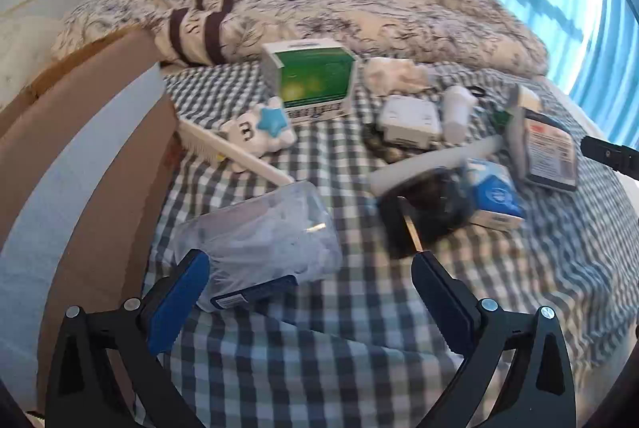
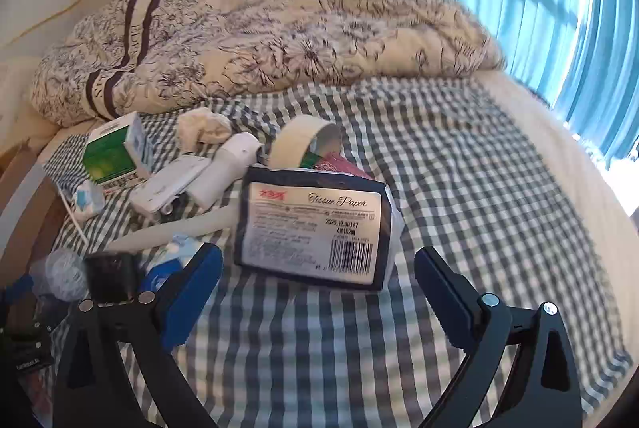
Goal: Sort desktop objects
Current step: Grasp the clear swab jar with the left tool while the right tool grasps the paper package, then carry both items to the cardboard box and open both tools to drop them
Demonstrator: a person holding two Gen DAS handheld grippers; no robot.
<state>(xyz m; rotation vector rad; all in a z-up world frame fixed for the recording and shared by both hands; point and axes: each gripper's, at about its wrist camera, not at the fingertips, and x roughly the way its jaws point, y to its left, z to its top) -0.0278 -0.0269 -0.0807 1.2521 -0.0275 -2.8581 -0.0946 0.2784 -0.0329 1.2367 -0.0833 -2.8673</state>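
Checked bedsheet [image 2: 459, 156]: both grippers (seemingly empty) gape.

Black obj [image 1: 433, 206] mid-pile blurred, unidentifiable; cardboard box [image 1: 100, 164] cut off at left edge.

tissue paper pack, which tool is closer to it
Right. The right tool sits open just short of the tissue paper pack, which lies almost between its fingers. The left tool is open over a clear plastic bag, with the pack far off to its right.
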